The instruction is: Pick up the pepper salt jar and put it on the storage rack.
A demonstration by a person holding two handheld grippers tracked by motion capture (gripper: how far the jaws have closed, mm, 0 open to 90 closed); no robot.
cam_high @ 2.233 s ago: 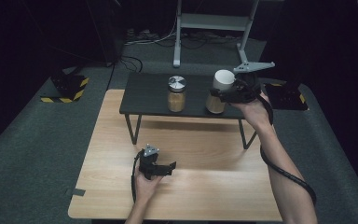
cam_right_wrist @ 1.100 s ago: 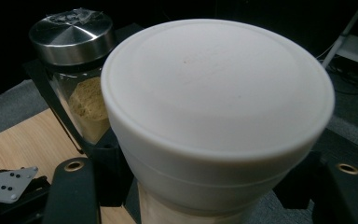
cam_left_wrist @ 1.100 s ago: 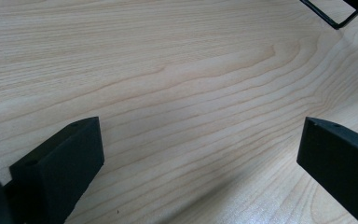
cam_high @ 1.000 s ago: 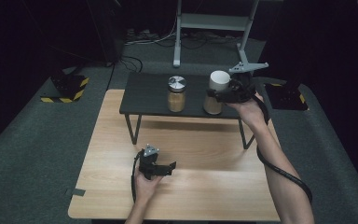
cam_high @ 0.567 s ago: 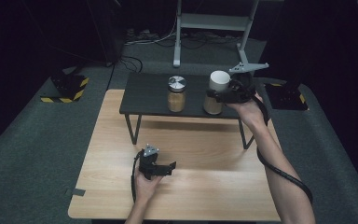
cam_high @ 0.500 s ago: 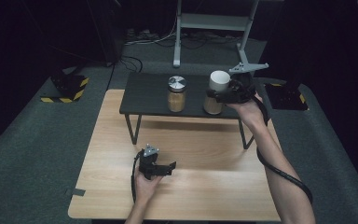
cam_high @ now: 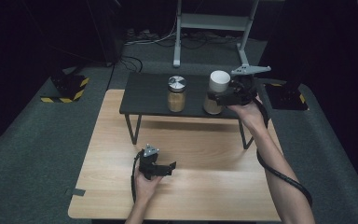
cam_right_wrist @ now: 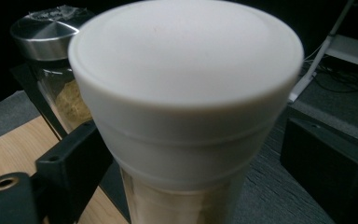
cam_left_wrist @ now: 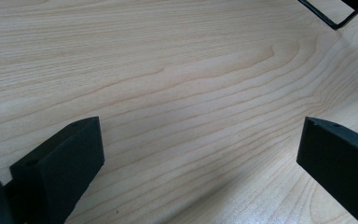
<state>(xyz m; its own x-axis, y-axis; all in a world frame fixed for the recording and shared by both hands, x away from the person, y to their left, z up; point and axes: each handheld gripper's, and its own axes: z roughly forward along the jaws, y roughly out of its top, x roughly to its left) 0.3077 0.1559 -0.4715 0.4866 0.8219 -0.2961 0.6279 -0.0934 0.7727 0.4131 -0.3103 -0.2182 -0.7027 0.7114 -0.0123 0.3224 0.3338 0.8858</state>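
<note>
A jar with a white lid (cam_high: 219, 91) is standing upright on the dark shelf (cam_high: 144, 95) that sits on the wooden tabletop (cam_high: 205, 154). The right gripper (cam_high: 216, 99) is reaching in from the right side, and its jaws are sitting around the lower part of the jar. The jaws have just been opening wide. In the right gripper view, the jar (cam_right_wrist: 186, 107) is standing between the two black jaws, with a gap on the right side, so the jaws are not squeezing it. It looks like the person is letting go of the jar after setting it down on the shelf.

A second jar with a silver lid (cam_high: 176, 93) is standing just to the left of it on the same shelf, close but not touching.

The left gripper (cam_high: 161, 169) is resting low over the tabletop near the person. Its jaws are standing wide apart with nothing between them, just bare wood (cam_left_wrist: 177, 93).

The next move is probably pulling the right gripper straight back, away from the jar. The hand needs to be going slowly and keeping the jaws wide, because a bump could be knocking the tall jar over or pushing it into its neighbor.
</note>
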